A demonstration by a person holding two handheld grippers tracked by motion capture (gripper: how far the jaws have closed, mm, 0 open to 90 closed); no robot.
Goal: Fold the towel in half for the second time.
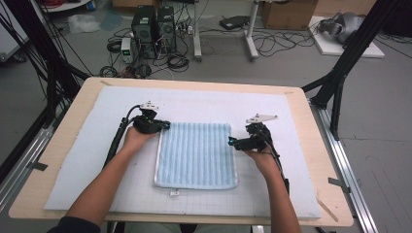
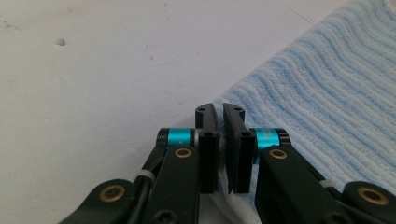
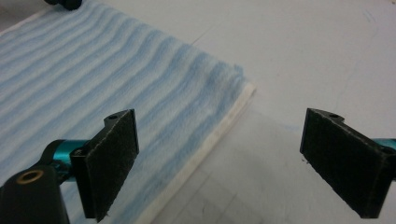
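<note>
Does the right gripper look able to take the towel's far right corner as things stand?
Probably yes: the right gripper stands open, and the towel corner lies flat just ahead between its jaws, nothing in between.

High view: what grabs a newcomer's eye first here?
The blue striped towel lying flat mid-table on the white mat. The left tool sits at its far left corner, jaws nearly together with the towel's edge between them. The right tool is at the far right corner, jaws wide open.
</note>
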